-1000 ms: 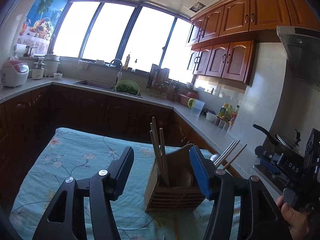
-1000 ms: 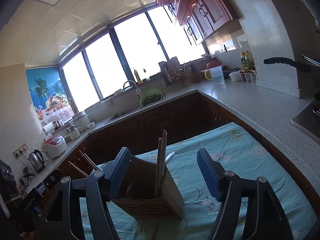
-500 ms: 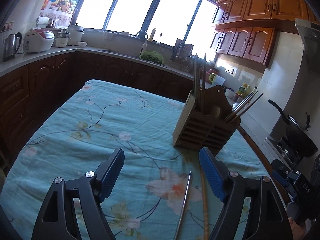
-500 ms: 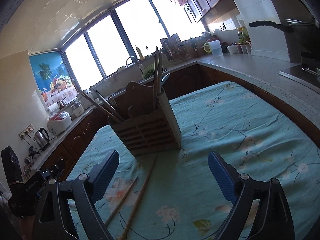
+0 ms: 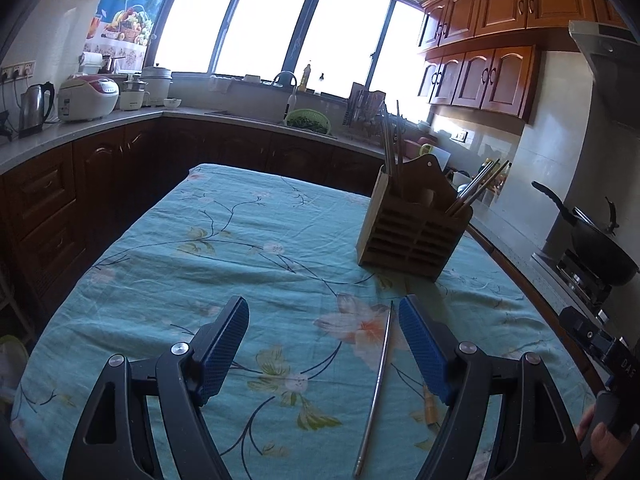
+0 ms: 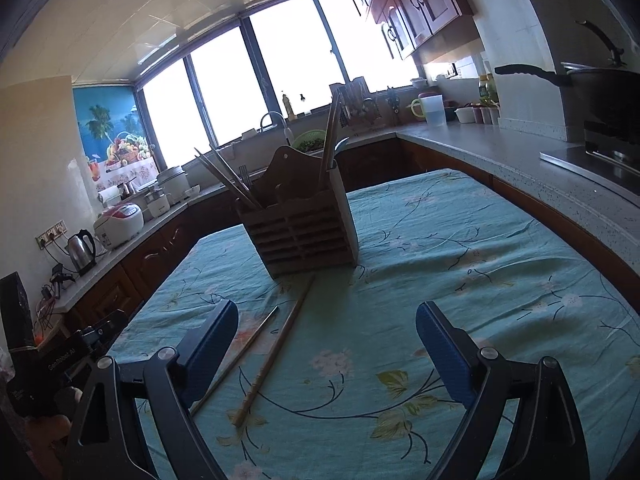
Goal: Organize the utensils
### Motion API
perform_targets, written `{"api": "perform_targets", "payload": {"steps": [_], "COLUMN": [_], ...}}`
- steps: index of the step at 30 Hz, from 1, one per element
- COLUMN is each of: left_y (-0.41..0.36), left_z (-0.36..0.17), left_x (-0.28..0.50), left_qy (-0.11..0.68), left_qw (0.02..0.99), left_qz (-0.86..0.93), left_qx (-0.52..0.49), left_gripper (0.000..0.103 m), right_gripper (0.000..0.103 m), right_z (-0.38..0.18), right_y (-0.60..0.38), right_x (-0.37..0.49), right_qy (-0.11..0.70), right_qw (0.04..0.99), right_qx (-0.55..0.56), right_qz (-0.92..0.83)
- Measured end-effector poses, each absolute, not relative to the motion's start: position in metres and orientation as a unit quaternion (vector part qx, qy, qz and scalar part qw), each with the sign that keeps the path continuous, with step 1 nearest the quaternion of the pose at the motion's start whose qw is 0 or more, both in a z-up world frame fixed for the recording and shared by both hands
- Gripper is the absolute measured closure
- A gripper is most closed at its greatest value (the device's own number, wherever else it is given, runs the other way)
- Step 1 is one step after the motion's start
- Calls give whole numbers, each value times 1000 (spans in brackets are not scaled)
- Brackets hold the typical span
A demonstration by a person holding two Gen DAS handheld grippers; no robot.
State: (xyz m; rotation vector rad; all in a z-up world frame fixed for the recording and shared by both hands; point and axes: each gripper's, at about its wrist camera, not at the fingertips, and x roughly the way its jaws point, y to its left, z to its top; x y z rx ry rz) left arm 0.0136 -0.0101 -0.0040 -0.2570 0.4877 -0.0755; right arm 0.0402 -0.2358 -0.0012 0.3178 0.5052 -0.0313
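Utensil holder, slatted wooden box [image 5: 412, 236] with chopsticks upright inside, stands far on floral teal tabletop [image 5: 224, 264]. Near it lie metal chopstick [image 5: 376, 384] and wooden chopstick [image 6: 276, 352]. Left tongs [image 5: 324, 356] and right tongs [image 6: 326, 356] just spread wider, nothing between them.

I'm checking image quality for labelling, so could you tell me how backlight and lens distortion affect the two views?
Left wrist view: the windows are blown out white, the cabinets beneath are dark, and the counter bows at the edges; the metal chopstick on the cloth stays sharp. Right wrist view: same window glare, the wooden holder is backlit and dim, and the frame corners vignette black.
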Motion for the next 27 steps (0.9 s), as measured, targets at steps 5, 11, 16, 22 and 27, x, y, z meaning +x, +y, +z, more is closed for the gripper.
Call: {"api": "perform_targets", "payload": {"steps": [5, 11, 16, 22, 27], "left_y": [-13, -25, -34, -41, -37], "left_z": [14, 11, -10, -25, -19], "left_x": [-20, -67, -82, -85, -79], "left_qy": [185, 126, 128, 148, 152], "left_qw": [977, 990, 991, 989, 988], "left_qz": [-40, -25, -13, -8, -4], "left_qx": [-99, -54, -34, -17, -19], "left_gripper": [13, 1, 1, 1, 1], "right_gripper": [2, 0, 0, 0, 0], "right_z": [35, 42, 20, 6, -4], "right_y": [-226, -210, -212, -219, -220], "right_x": [16, -20, -30, -34, -35], "right_qy": [184, 105, 112, 128, 140], "right_qw": [977, 993, 991, 988, 986], "right_qx": [108, 42, 48, 57, 59], "right_qz": [-20, -46, -55, -64, -68]}}
